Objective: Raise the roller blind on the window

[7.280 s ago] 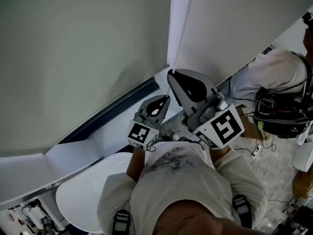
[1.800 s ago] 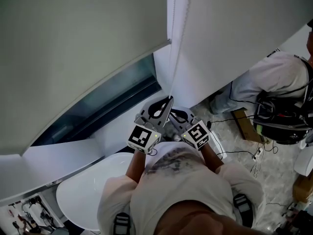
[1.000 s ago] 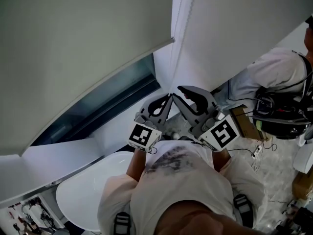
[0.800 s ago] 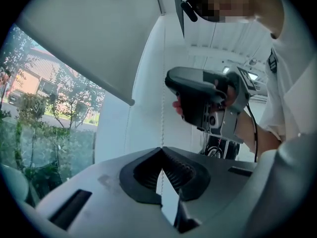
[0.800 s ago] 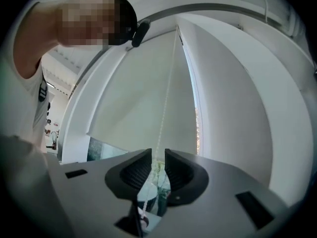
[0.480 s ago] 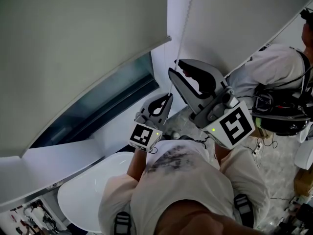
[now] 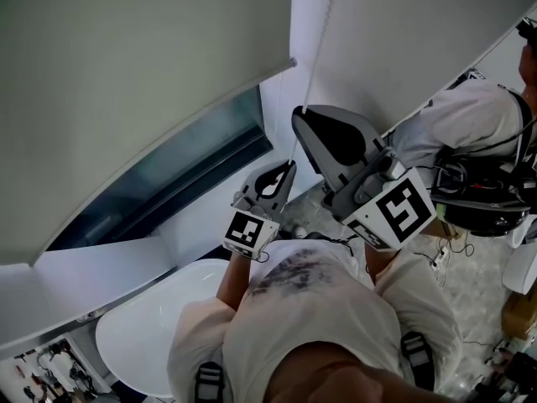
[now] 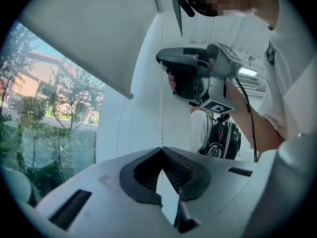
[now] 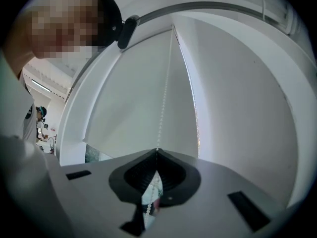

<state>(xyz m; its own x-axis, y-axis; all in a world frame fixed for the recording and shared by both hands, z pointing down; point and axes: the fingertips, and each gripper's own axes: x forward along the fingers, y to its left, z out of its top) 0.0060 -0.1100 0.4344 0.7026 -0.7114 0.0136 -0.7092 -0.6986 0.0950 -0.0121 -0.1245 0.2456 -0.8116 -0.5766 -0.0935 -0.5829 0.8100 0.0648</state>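
Observation:
The grey roller blind (image 7: 126,65) hangs over the window, and its bottom bar leaves a strip of glass (image 7: 168,179) bare below. A white bead chain (image 7: 319,36) runs down along the wall beside it. High on that chain, my right gripper (image 7: 299,112) is shut on the beads. My left gripper (image 7: 290,166) is shut on the same chain just below. In the left gripper view the chain (image 8: 160,113) rises from the closed left gripper (image 8: 161,148) to the right gripper (image 8: 190,78). In the right gripper view the chain (image 9: 166,88) climbs from the closed right gripper (image 9: 157,150) past the blind (image 9: 138,103).
A white sill (image 7: 117,254) runs under the window, with a white oval basin or table (image 7: 143,334) below it. Another person (image 7: 470,124) in white with a dark backpack stands at the right. Cables lie on the marbled floor (image 7: 470,284).
The blind's bottom edge is higher than 7.3 s ago. My right gripper rose open from beside the left one and has now shut on the chain higher up. The left gripper stayed put.

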